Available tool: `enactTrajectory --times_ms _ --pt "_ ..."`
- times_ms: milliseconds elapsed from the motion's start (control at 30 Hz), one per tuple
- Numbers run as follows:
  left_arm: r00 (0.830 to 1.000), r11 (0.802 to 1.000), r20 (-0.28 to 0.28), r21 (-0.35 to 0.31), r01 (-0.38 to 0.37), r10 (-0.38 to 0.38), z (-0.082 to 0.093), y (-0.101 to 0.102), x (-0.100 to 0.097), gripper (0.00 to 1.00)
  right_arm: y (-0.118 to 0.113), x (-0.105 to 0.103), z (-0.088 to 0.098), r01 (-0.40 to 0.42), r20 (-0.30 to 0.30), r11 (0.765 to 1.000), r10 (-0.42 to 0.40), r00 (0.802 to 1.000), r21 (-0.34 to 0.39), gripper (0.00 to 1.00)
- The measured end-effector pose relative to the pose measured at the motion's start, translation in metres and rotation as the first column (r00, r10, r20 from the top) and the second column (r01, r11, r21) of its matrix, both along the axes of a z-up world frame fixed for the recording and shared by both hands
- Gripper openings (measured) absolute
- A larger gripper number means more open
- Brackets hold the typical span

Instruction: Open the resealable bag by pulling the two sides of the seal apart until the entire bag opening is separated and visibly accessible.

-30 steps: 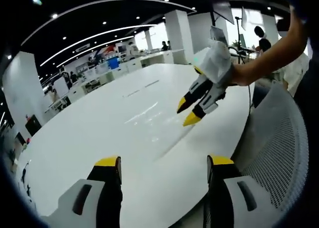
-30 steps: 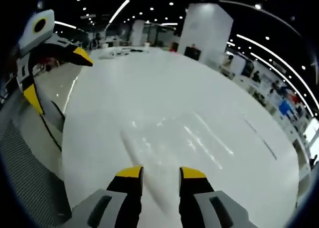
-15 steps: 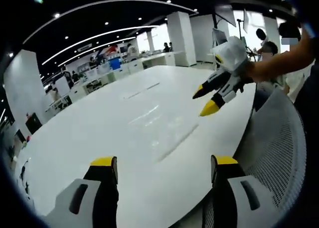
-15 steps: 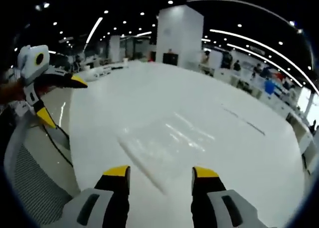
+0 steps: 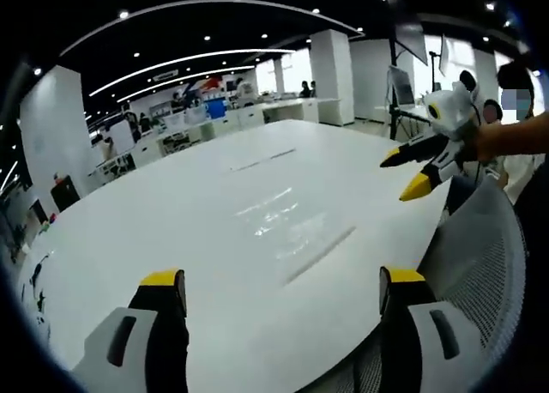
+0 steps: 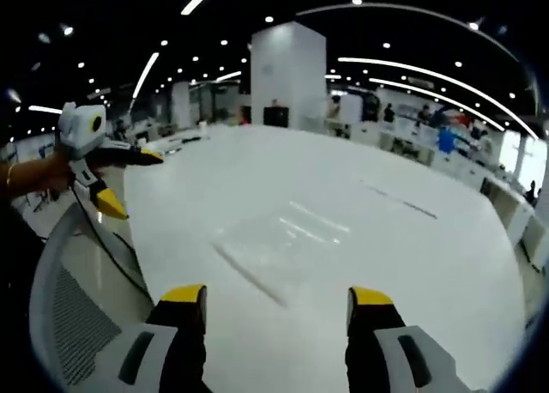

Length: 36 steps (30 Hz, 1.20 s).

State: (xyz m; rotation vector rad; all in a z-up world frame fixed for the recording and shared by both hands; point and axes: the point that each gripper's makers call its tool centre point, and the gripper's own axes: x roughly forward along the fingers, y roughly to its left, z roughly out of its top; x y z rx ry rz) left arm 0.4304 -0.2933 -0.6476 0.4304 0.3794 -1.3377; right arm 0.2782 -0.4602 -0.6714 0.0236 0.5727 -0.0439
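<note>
A clear resealable bag (image 5: 287, 230) lies flat on the white table (image 5: 154, 213), its seal strip (image 5: 322, 254) nearest the table's edge. My left gripper (image 5: 281, 280) hangs open and empty, short of the bag. To the right, a hand holds my right gripper (image 5: 403, 172) above the table's edge, its yellow tips apart. In the right gripper view the bag (image 6: 287, 234) and its seal strip (image 6: 249, 275) lie ahead of my right gripper (image 6: 277, 295), open with nothing in it. The left gripper (image 6: 129, 180) is off to the left, clear of the bag.
A grey mesh chair back (image 5: 480, 264) stands at the table's near edge, also seen in the right gripper view as the chair back (image 6: 77, 316). A thin cable (image 6: 111, 256) hangs by it. Desks, pillars and people fill the far room.
Both grippers have drawn back from the bag and away from each other. The right gripper's jaws have spread from nearly together to wide apart. The bag lies where it was.
</note>
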Motion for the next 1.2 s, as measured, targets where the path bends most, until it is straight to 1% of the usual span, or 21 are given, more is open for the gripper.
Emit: enactTrajectory --times_ms 33,67,100,233,300,333,367,467,600,800,1033,1100,1200 --pt "1.0 1.0 0.002 0.021 -0.01 0.01 -0.003 0.002 0.002 0.92 0.0 -0.002 0.002 0.014 0.005 1.0 -0.014 1.0 0.008 0.69" --pt "1.0 1.0 0.004 0.023 -0.008 0.007 -0.004 0.002 0.002 0.93 -0.001 -0.004 0.005 0.033 0.014 0.999 -0.033 0.999 0.011 0.69" --pt "1.0 1.0 0.003 0.02 -0.008 0.008 -0.004 0.002 0.001 0.93 -0.001 -0.006 0.008 0.047 0.029 0.999 -0.048 0.998 0.009 0.69" --pt "1.0 1.0 -0.009 0.001 -0.019 0.019 -0.001 0.002 0.001 0.95 0.004 -0.013 0.012 0.061 0.037 0.998 -0.061 0.997 0.025 0.71" --pt "0.999 0.999 0.003 -0.004 -0.033 0.033 0.001 0.003 0.003 0.92 0.005 -0.014 0.015 0.067 0.052 0.997 -0.069 0.996 0.034 0.71" --pt "0.999 0.999 0.027 -0.017 -0.042 0.042 0.005 0.003 0.005 0.91 0.006 -0.015 0.016 0.07 0.063 0.997 -0.073 0.995 0.039 0.7" --pt "0.999 0.999 0.026 -0.023 -0.04 0.04 0.006 0.002 0.005 0.91 0.007 -0.016 0.018 0.079 0.07 0.996 -0.082 0.994 0.038 0.7" --pt "0.999 0.998 0.012 -0.041 -0.042 0.042 0.008 0.001 0.005 0.94 0.008 -0.018 0.017 0.09 0.069 0.995 -0.092 0.993 0.04 0.7" --pt "0.999 0.999 0.01 -0.035 -0.038 0.039 0.006 0.002 0.004 0.94 0.011 -0.02 0.016 0.1 0.066 0.994 -0.103 0.992 0.048 0.7" --pt "0.999 0.999 0.007 -0.021 -0.031 0.031 0.002 0.004 0.003 0.93 0.016 -0.021 0.01 0.097 0.053 0.994 -0.1 0.994 0.06 0.7" --pt "1.0 1.0 0.005 -0.01 -0.012 0.012 0.0 0.003 0.0 0.92 0.015 -0.019 0.01 0.104 0.049 0.993 -0.107 0.993 0.056 0.69" --pt "1.0 1.0 0.015 -0.013 -0.01 0.011 0.0 0.003 0.0 0.9 0.014 -0.018 0.011 0.108 0.054 0.992 -0.111 0.992 0.059 0.69" --pt "1.0 1.0 0.016 -0.024 -0.007 0.007 0.002 0.001 -0.001 0.9 0.014 -0.018 0.012 0.113 0.056 0.992 -0.116 0.992 0.061 0.68"
